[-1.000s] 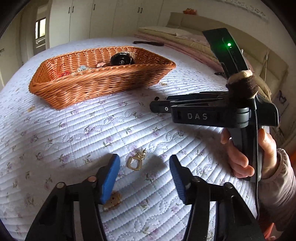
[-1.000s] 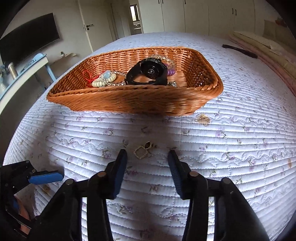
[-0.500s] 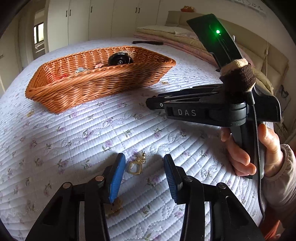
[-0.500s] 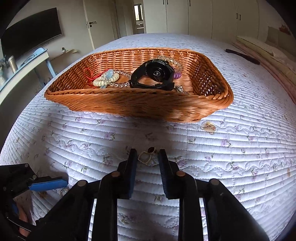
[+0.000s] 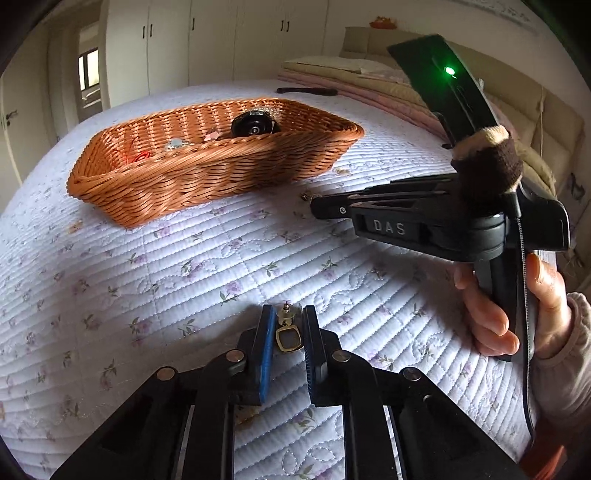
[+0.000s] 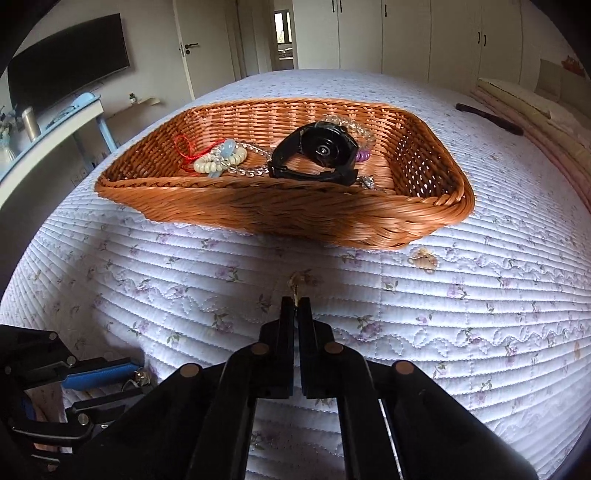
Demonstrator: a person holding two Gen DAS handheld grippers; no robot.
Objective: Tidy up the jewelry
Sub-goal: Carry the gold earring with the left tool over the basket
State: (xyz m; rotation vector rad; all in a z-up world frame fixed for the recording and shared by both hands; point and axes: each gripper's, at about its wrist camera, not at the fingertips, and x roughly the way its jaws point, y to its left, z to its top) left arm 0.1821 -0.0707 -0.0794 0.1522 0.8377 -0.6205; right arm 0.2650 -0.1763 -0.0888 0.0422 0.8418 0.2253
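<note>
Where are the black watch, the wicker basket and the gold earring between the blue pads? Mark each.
black watch [image 6: 325,149], right wrist view, on its round face.
wicker basket [image 6: 258,208], right wrist view, on its near wall.
gold earring [image 5: 289,339], left wrist view, on its square pendant.

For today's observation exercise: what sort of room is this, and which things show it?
Probably a bedroom: a quilted floral bedspread, folded bedding at the far end, and built-in wardrobes along the wall.
</note>
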